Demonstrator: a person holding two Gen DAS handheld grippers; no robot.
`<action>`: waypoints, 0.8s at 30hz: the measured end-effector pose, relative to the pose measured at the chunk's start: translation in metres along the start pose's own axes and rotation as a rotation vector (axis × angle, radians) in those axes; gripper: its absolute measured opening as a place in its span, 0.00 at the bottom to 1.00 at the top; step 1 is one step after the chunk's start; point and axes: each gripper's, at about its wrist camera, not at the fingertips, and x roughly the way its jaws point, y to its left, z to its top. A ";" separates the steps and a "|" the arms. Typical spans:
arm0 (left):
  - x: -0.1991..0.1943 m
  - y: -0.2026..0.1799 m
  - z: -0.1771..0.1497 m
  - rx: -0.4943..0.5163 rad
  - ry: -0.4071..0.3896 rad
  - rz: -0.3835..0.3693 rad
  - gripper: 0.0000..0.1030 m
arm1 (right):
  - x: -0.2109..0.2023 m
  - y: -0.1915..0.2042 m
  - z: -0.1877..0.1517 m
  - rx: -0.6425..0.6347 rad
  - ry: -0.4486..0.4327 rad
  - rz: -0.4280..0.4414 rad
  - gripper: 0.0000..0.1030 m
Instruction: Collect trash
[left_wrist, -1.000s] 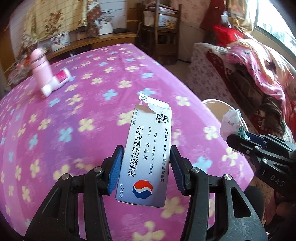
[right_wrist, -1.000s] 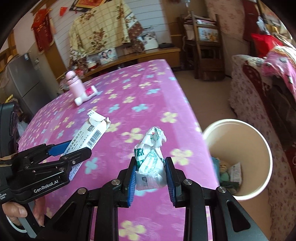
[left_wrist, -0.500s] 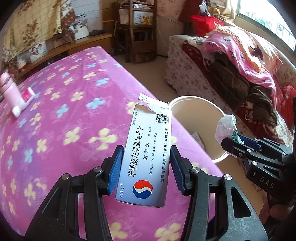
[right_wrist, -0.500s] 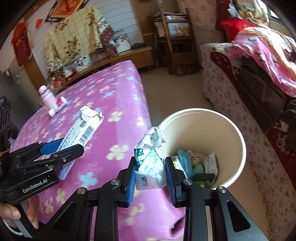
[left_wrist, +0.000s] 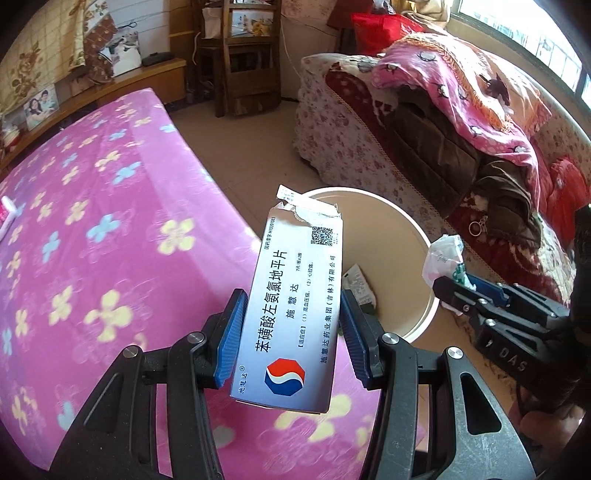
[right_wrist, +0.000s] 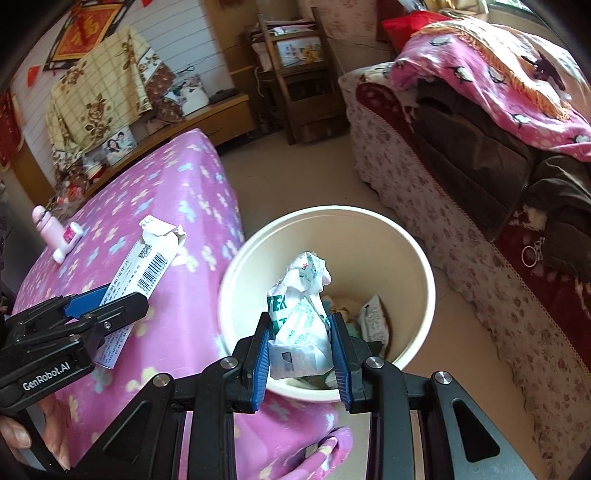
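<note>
**Both pieces of trash carried to the bin's mouth**

Crumpled white-and-green plastic, a wrapper (right_wrist: 300, 317), sits clenched between the blue pads of the right gripper (right_wrist: 301, 354), held in the air directly over the open cream bin (right_wrist: 424, 266). The bin stands on the floor just beside the corner of the bed (right_wrist: 177, 206), whose cover is pink with flowers, and it already holds a few packets at the bottom.

The left gripper (left_wrist: 290, 338) grasps a torn medicine box (left_wrist: 295, 306) by its long sides. The box stands upright with its ripped end up, over the bed's edge and near the bin's rim but, as far as I can judge, not yet above the opening.

For a clean drop, the wrapper looks ready: opening the right pads here should let it fall well inside the rim. The box likely needs carrying further over the mouth first, since it is long and stiff and could catch the rim or tip onto the bed. A pink bottle (right_wrist: 46, 221) lies well apart, near the bed's far edge.
</note>
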 end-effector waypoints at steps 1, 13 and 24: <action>0.003 -0.002 0.002 0.001 0.001 -0.006 0.47 | 0.003 -0.003 0.000 0.004 0.003 -0.006 0.27; 0.019 0.002 0.019 -0.089 -0.022 -0.127 0.56 | 0.017 -0.016 0.005 0.028 -0.008 -0.055 0.54; 0.008 0.026 0.008 -0.156 -0.057 -0.063 0.65 | 0.018 0.003 -0.010 0.002 0.002 -0.063 0.55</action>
